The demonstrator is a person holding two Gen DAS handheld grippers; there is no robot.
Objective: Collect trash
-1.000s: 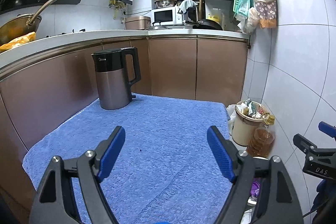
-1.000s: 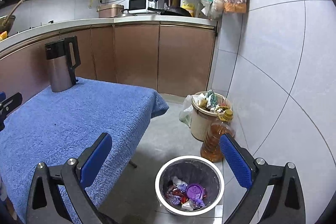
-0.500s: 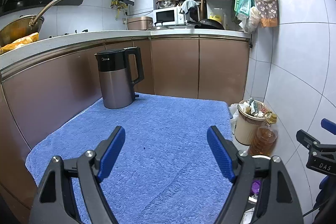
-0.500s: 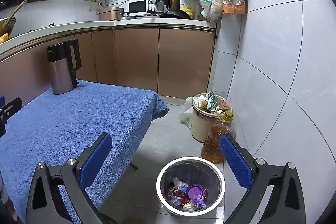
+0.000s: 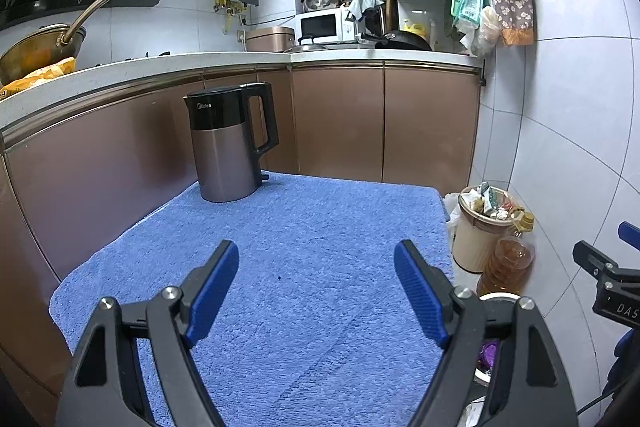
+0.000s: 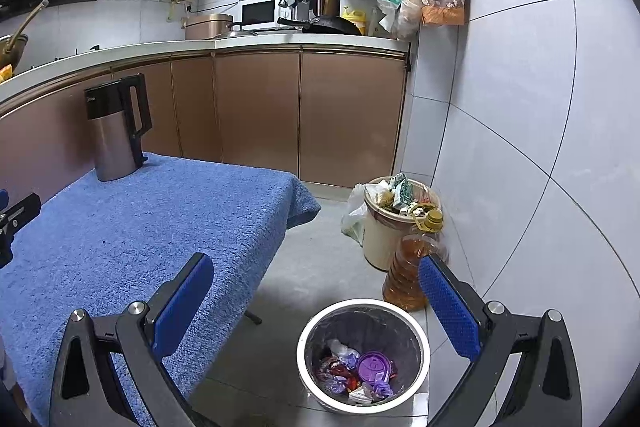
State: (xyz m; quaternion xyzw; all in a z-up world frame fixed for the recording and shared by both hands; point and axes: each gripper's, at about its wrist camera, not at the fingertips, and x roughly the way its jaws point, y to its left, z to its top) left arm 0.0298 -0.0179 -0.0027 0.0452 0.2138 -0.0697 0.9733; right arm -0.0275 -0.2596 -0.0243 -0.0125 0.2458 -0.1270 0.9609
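Observation:
A round metal trash bin (image 6: 416,327) with a dark liner stands on the floor right of the table. It holds wrappers and a purple lid (image 6: 374,367). My right gripper (image 6: 316,303) is open and empty, held above the floor beside the table, over the bin. My left gripper (image 5: 316,291) is open and empty above the blue towel (image 5: 304,247) that covers the table. No loose trash shows on the towel. The bin's rim peeks out behind my left gripper's right finger (image 5: 496,295).
A grey and black electric kettle (image 5: 230,143) stands at the towel's far left corner. A cream bucket (image 6: 382,239) full of rubbish and an oil bottle (image 6: 408,275) stand by the tiled wall. Brown cabinets (image 5: 384,123) with a counter run behind.
Both views have risen and drawn back slightly, so the kettle and bin sit a little lower and farther. Both grippers stay open and empty.

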